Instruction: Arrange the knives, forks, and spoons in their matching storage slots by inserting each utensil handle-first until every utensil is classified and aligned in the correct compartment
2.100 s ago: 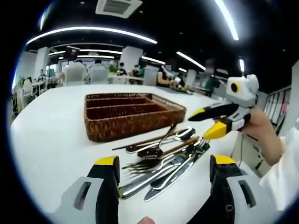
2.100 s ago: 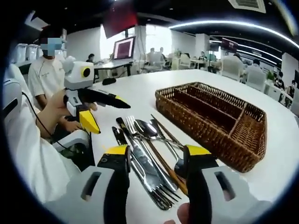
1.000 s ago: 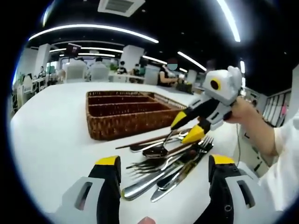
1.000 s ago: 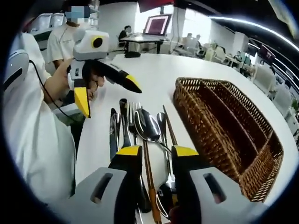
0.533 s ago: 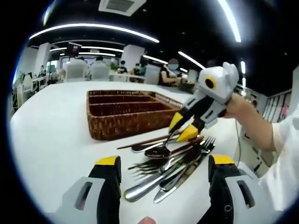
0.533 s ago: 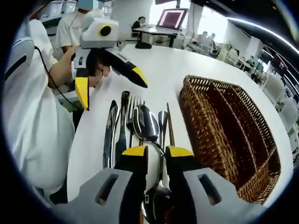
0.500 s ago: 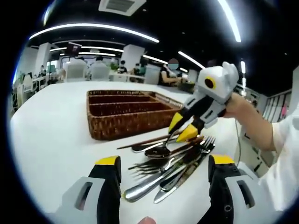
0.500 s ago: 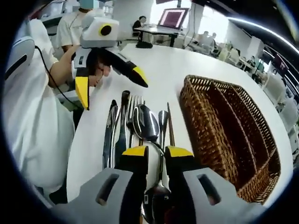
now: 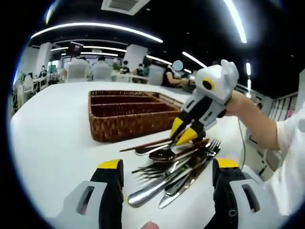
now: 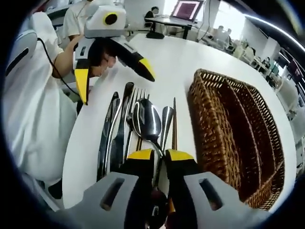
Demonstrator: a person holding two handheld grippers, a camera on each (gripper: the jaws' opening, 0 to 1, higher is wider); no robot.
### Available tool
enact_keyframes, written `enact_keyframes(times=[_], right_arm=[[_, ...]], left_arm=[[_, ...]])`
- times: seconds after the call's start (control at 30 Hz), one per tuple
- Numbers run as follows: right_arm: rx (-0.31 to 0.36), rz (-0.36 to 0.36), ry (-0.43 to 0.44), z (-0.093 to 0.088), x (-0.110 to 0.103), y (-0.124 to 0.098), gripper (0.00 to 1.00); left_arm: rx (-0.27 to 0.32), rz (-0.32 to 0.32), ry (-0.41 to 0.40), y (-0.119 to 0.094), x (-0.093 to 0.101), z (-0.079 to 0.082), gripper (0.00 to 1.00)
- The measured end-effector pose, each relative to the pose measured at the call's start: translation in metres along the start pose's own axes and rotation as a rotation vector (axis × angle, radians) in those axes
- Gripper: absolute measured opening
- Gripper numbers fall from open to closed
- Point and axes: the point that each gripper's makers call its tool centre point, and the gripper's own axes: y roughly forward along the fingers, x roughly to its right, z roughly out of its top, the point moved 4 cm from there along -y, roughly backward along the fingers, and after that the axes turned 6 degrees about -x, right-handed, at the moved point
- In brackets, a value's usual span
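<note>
A heap of utensils (image 9: 176, 164) is laid on the white table (image 9: 52, 133), just beside the near wall of the wicker tray (image 9: 128, 114); in the right gripper view the same utensils (image 10: 138, 129) are seen lengthwise, to the left of the tray (image 10: 238, 129). Spoons, forks, knives and a brown-handled piece are piled side by side, some overlapping. A large spoon (image 10: 147, 121) lies on top, its bowl pointing far and its handle running back between the yellow tips of the right gripper (image 10: 154, 155), whose jaws are drawn close together about the handle; whether the handle is actually pinched cannot be told. In the left gripper view the right gripper (image 9: 183, 131) is seen tilted down from the right, its tips at the far end of the heap. The left gripper (image 9: 164, 167) is held low and near, its jaws wide apart with the heap between and beyond them; in the right gripper view it (image 10: 112, 78) hangs over the far left of the heap, touching nothing. The tray's long slots are seen bare of utensils. A white sleeve (image 10: 33, 109) is seen at the left.
</note>
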Motion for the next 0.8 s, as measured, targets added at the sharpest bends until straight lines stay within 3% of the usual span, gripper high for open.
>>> enact_keyframes(times=[0.8], right_arm=[[-0.081,0.060,-0.064,-0.0022,0.0059,0.0043,0.05]], left_arm=[[-0.002,-0.001,-0.012,0.0014,-0.0017,0.0011,0.76]])
